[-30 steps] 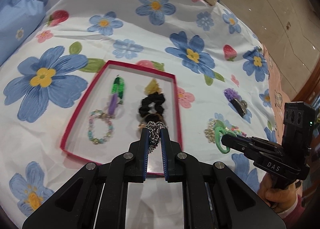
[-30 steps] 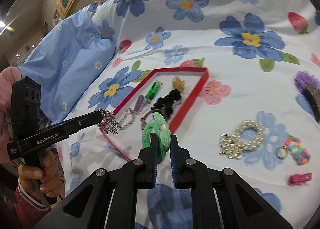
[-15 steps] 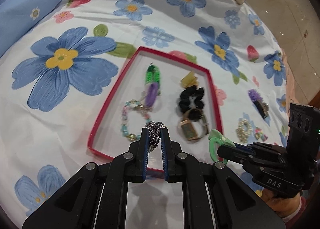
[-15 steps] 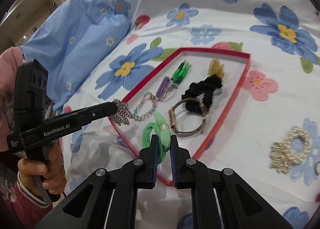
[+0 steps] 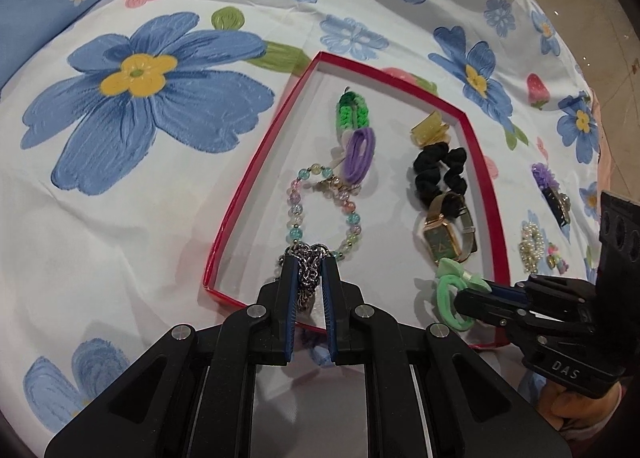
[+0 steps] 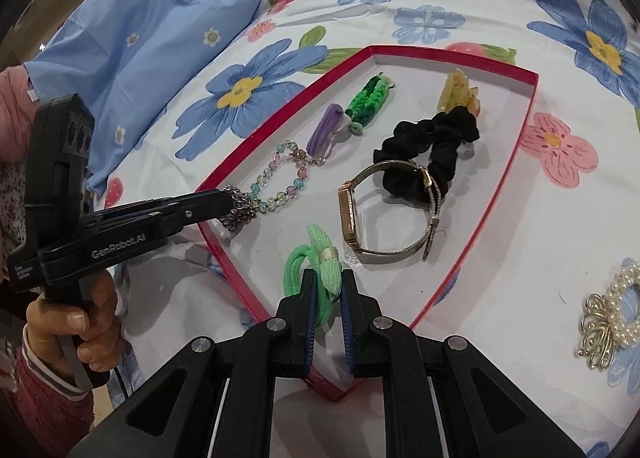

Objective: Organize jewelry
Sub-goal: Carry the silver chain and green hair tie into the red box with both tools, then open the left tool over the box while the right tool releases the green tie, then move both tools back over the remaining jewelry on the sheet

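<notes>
Nearest you, your left gripper (image 5: 307,264) is clamped on a bunched silver chain (image 5: 306,258), and your right gripper (image 6: 325,285) grips a green hair tie (image 6: 316,266) with a small bow.

A second ago both grippers were held higher, short of the red tray (image 5: 256,174). Both have since come down and forward, and now each item hangs over the tray's near end. This suggests the carrying part is nearly over and the drop is next. Neither item has been let go yet.

The chain sits just beyond the near rim on the tray's left side, touching or almost touching the pastel bead bracelet (image 5: 320,210). The green hair tie hangs over the near right part of the tray, just in front of the gold watch (image 6: 384,214) with its mesh strap. From these views you cannot tell whether either item already rests on the tray floor.

Farther into the tray lie a purple hair tie (image 5: 360,154), a green braided band (image 5: 352,110), a black scrunchie (image 5: 440,174) and a yellow claw clip (image 5: 428,130).

Outside the tray, to the right on the flowered bedsheet (image 5: 152,98), a pearl scrunchie with a gold bow (image 6: 616,306) is not yet sorted, and a purple hair clip (image 5: 548,182) lies farther out.
</notes>
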Motion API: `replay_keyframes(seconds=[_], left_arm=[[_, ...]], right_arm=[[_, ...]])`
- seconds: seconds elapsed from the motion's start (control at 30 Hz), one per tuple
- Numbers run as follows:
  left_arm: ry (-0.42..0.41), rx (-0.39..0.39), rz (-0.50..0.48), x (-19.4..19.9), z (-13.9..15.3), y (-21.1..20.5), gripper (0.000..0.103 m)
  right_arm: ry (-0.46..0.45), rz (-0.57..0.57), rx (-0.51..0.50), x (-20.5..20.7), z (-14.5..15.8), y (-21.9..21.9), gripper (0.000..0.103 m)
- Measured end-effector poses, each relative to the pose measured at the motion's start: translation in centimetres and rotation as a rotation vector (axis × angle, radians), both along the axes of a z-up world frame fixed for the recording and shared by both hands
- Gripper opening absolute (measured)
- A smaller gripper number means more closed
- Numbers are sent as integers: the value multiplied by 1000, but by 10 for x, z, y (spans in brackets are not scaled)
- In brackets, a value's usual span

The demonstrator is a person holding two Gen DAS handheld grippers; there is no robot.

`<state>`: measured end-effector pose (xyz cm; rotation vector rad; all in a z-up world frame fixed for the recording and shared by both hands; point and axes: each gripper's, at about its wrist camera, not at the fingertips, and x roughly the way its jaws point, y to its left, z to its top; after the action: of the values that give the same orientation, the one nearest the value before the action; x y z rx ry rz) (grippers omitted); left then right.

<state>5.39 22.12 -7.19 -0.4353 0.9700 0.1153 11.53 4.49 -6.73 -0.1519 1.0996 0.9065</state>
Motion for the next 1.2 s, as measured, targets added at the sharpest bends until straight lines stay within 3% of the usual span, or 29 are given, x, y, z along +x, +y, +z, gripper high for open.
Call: replay_keyframes(seconds=[0.4,0.63,0.73,0.97,1.07,1.2], left_arm=[[12,6,4,2,-1,-1,11],[9,5,14,-1,3,-1,18],[0,5,19,-3,8,-1,18],[-43,6,14,-6,29,-14,28],[-62,5,-3,-6,39,-24,36],[-85,1,-40,-4,50,-44,39]], right_arm=[[-15,57,-66,-1,-2,12,15],[-8,58,-47,-3,0,12,28],[-13,49,-34,-4,4,7,29],[-40,-25,43,-7,25,-26,30],[-51,-81,79,-8,33,-51,37],[-58,-167,108,-5,39,-88,39]])
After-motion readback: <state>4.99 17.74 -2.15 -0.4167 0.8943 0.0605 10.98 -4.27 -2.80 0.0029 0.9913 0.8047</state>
